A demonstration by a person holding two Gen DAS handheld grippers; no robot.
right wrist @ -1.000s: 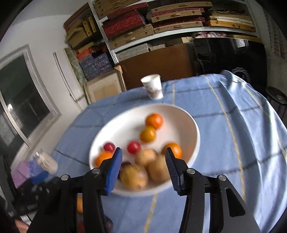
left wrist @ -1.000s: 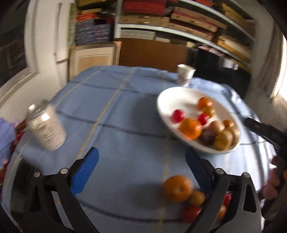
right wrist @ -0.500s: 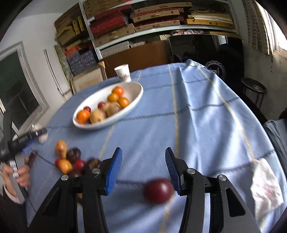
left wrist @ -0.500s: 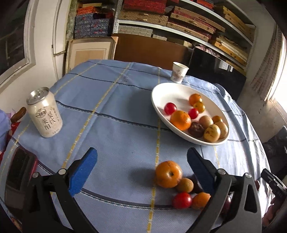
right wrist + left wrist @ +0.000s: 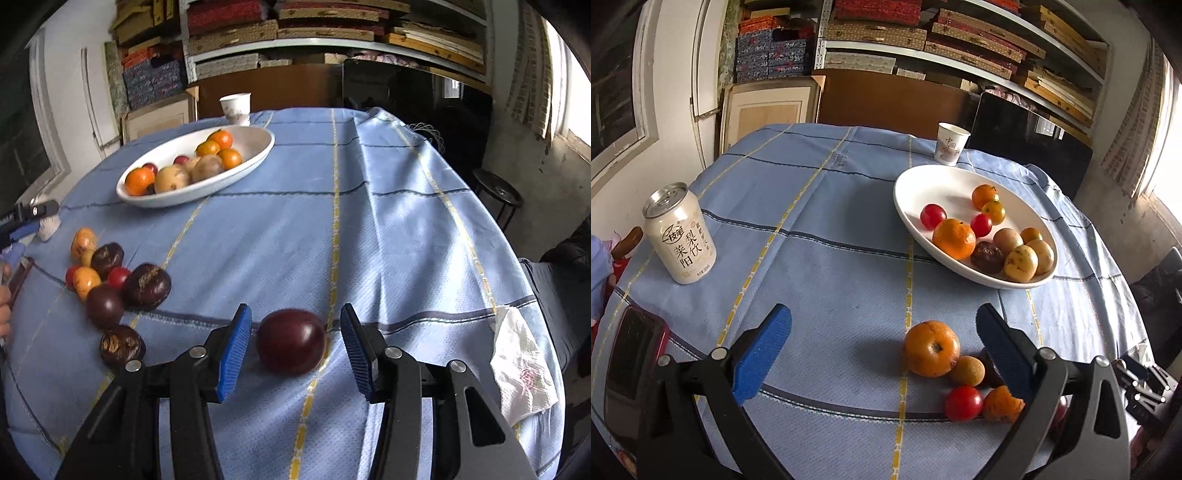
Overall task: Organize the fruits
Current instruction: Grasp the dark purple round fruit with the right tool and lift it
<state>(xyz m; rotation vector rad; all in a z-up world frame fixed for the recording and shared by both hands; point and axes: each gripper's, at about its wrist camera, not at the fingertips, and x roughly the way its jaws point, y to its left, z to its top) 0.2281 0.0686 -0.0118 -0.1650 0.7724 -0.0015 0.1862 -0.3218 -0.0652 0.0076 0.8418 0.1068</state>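
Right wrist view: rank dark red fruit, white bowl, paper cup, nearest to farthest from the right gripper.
1. Dark red fruit: lies on the cloth between the open pads of the right gripper, not gripped.
2. White bowl: mid-table, up and to the left, holding fruit.
3. Paper cup: at the far table edge, just behind the bowl.

White wall (image 5: pixel 672 74), stacked shelves (image 5: pixel 960 40), bright window (image 5: pixel 1167 155), black stool (image 5: pixel 498 192).

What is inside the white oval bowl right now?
The white oval bowl holds three orange citrus fruits, two red cherry tomatoes, several tan-yellow round fruits and one dark brown fruit. Anything beneath the pile is covered.
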